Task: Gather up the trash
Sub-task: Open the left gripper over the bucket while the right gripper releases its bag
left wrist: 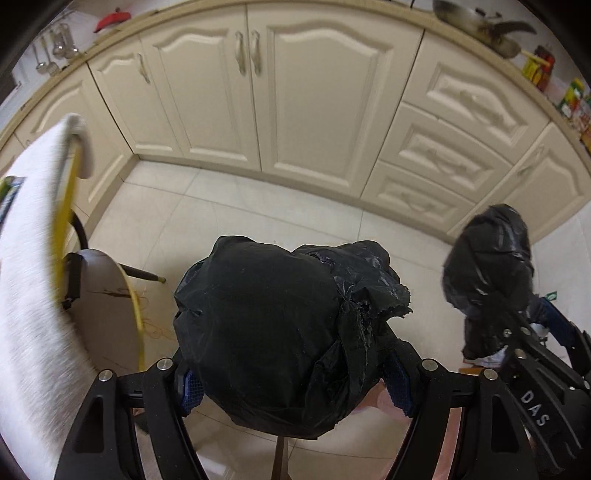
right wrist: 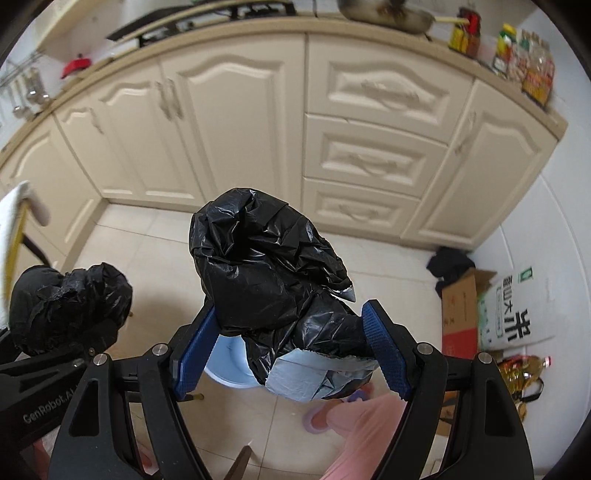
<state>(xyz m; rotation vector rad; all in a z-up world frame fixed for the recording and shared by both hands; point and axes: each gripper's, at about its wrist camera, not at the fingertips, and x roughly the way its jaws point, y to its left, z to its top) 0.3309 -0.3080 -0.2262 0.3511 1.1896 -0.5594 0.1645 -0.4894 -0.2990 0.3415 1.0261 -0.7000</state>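
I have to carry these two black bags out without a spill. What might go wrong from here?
1. The bag in the left tool has a torn, ragged edge; it may rip further.
2. The bag in the right tool shows pale blue material poking from its lower end; that might slip out onto the floor tiles.

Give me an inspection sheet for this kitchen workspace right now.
Surface: pale tiled floor, bare near the cabinets.
Job's things: left black bag; right black bag, with a light blue bin below it.
Clutter: cardboard box, rice sack in the corner.
Grippers: left gripper and right gripper each shut on a bag.
Cables: yellow cord by a stool.
Surroundings: cream cabinets, pan on the counter.
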